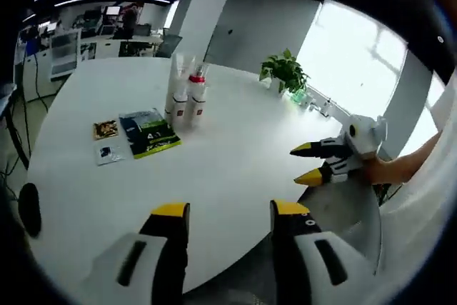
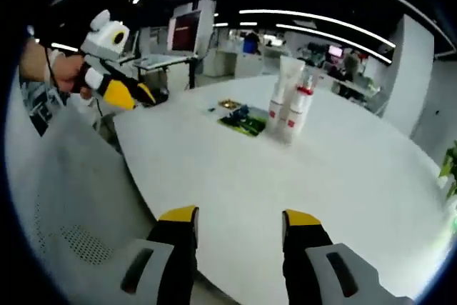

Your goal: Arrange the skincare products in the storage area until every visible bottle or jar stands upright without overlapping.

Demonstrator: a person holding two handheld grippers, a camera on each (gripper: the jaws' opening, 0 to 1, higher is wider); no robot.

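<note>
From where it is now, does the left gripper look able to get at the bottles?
Probably yes: bare white table lies between the open left gripper and the standing bottles; the packets sit off to one side.

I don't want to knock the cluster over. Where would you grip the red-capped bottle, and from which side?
Take the red-capped bottle by its white body below the cap, from its open outer side, the side turned away from the taller tube. It stands upright, tight against its neighbours, so probably only that side leaves room for a jaw. Both grippers are open and well short of it.
</note>
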